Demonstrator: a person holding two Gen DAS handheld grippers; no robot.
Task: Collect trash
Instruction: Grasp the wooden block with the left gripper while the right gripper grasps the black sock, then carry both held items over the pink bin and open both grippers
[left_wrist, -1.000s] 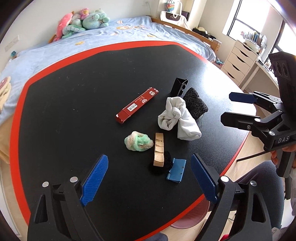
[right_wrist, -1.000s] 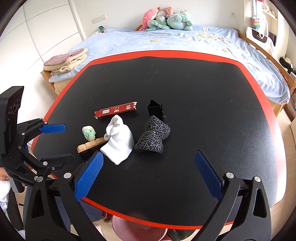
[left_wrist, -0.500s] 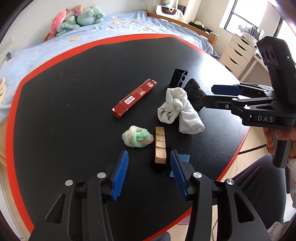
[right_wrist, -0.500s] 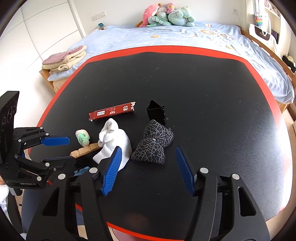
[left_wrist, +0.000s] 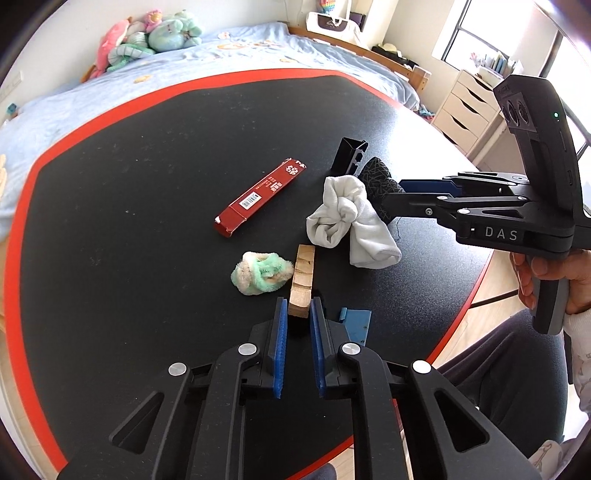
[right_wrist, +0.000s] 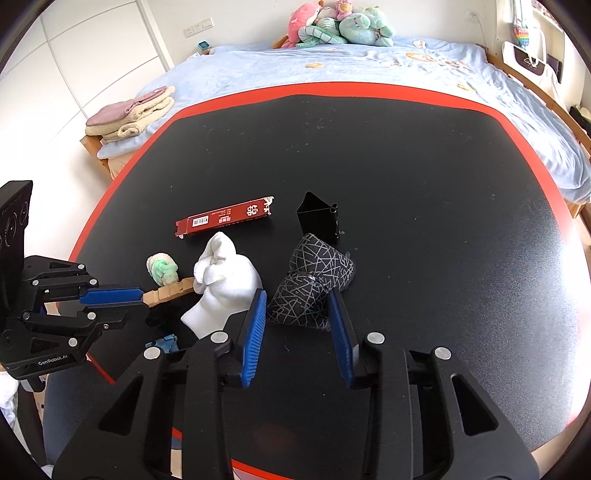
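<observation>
Near the desk's (left_wrist: 110, 206) front edge, in the left wrist view, the left gripper (left_wrist: 296, 314) is nearly clenched around the near end of the wooden strip (left_wrist: 303, 278), pads astride it though firm contact is unclear; a second ago its fingers were spread wide. The pickup step is in hand; next it must finish squeezing and lift. From the right wrist view, the right gripper (right_wrist: 297, 314) brackets the black patterned sock (right_wrist: 314, 280), fingers half-released, narrower than before and nearer; it must pinch down next.
</observation>
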